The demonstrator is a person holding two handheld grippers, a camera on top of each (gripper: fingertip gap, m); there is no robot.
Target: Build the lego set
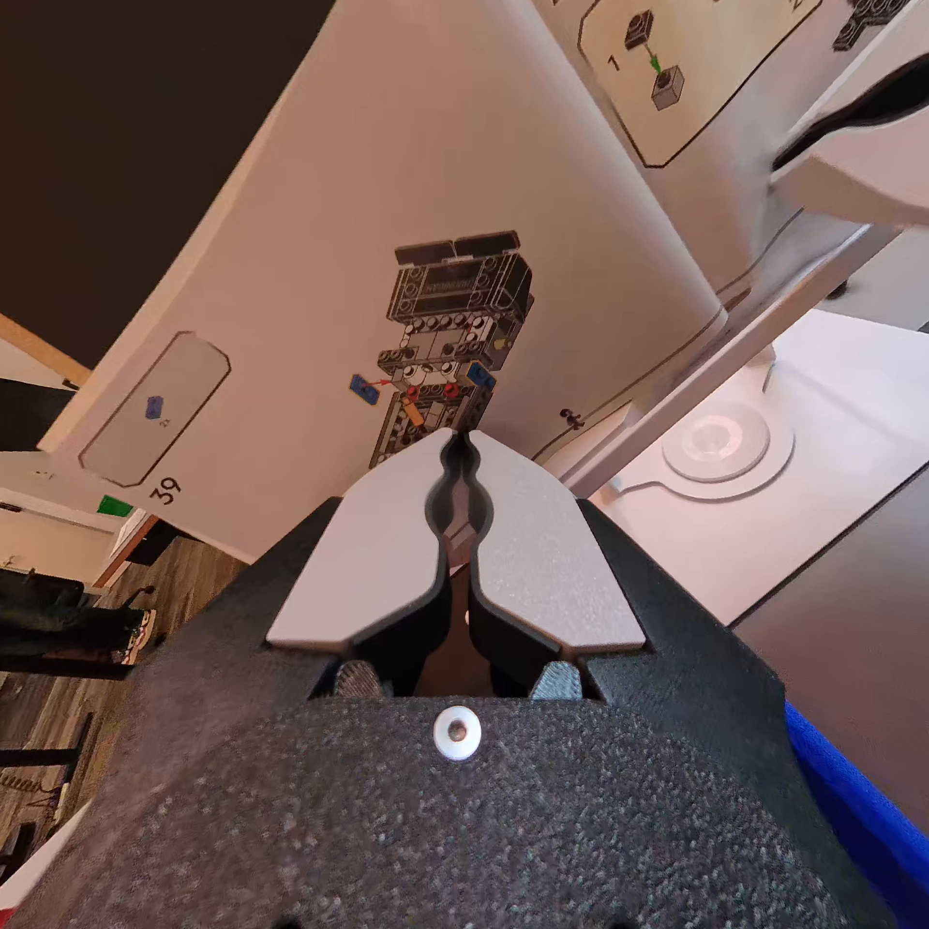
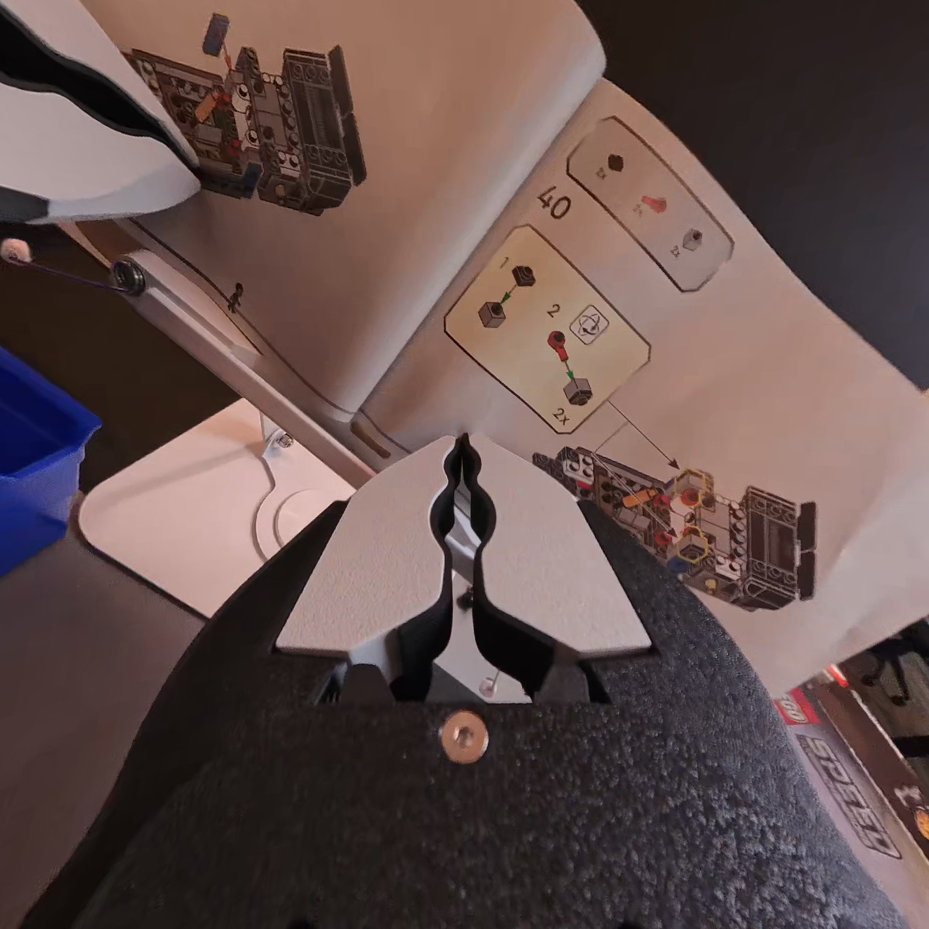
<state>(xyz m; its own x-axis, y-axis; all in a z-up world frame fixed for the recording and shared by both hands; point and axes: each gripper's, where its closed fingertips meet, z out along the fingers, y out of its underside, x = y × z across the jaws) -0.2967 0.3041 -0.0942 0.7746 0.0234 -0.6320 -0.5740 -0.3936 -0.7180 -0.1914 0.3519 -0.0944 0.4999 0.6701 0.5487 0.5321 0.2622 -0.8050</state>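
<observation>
Gripping open white instruction booklet (image 1: pixel 311 281), both claws closed

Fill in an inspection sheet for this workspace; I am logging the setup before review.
Surface: dark tabletop, white stand base on it.
Job's things: open instruction booklet propped on a white stand, brick-model diagrams showing.
Clutter: blue bin at left; printed box at right.
Grippers: left gripper shut at the booklet's lower edge; right gripper shut there too; whether either pinches the page cannot be told.
Cables: nothing seen.
Surroundings: wood-look floor, dim furniture.
</observation>
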